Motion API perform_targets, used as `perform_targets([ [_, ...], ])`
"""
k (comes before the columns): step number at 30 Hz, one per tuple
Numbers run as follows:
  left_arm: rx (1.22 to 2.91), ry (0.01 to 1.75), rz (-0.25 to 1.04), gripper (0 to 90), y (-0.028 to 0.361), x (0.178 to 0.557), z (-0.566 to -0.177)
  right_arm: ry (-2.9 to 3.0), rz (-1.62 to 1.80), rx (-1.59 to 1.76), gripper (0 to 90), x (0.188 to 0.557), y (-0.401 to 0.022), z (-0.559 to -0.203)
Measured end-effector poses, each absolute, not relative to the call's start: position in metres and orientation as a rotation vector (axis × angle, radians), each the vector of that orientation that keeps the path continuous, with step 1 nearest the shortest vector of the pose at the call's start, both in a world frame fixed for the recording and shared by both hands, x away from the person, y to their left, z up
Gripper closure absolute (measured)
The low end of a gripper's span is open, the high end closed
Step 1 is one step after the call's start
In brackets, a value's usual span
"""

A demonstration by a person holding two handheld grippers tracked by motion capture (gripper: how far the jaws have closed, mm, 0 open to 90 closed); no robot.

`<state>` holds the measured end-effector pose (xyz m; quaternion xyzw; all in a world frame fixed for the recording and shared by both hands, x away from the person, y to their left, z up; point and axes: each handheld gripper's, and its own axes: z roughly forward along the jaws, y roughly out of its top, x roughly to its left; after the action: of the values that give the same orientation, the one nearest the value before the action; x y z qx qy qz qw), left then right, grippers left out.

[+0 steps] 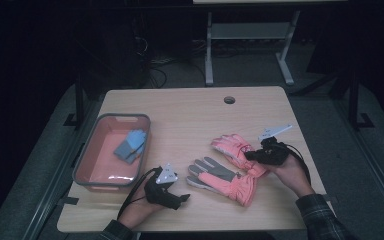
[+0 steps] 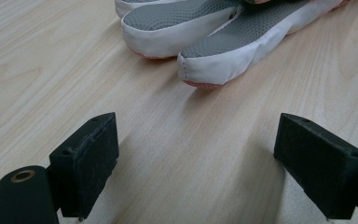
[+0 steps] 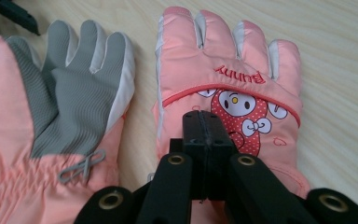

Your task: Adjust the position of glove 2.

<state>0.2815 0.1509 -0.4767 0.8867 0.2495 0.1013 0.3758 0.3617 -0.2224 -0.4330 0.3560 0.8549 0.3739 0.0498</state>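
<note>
Dim room, pale wood desk (image 1: 190,115). Our two pink gloves sit side by side around 4 o'clock: palm-up glove (image 1: 223,178), bunny glove (image 3: 228,93). Right claw (image 3: 208,140) is pinched closed over the bunny one, left claw (image 2: 205,163) wide open, gripping nothing.

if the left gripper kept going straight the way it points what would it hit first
Most likely the grey-and-white fingertips of the palm-up pink glove. The left gripper has its jaws open just above bare table, with those fingertips straight ahead; nothing lies between, though depth is hard to judge.
</note>
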Motion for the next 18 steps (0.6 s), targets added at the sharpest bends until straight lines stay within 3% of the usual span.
perform_targets([
  [3,2.268,0.639,0.259,13.0,0.151,0.281,-0.477,2.591,1.167,1.085,80.6,0.361,-0.226,-0.431],
  [4,2.269,0.639,0.259,13.0,0.151,0.282,-0.477,2.575,1.209,1.085,69.8,0.365,-0.229,-0.428],
  [7,2.269,0.639,0.259,13.0,0.151,0.281,-0.477,2.567,1.252,1.091,62.6,0.369,-0.23,-0.426],
  [11,2.269,0.639,0.259,13.0,0.151,0.281,-0.477,2.629,1.184,1.069,59.1,0.374,-0.223,-0.431],
  [18,2.268,0.639,0.259,13.0,0.151,0.281,-0.477,2.676,1.058,1.049,61.0,0.38,-0.212,-0.443],
])
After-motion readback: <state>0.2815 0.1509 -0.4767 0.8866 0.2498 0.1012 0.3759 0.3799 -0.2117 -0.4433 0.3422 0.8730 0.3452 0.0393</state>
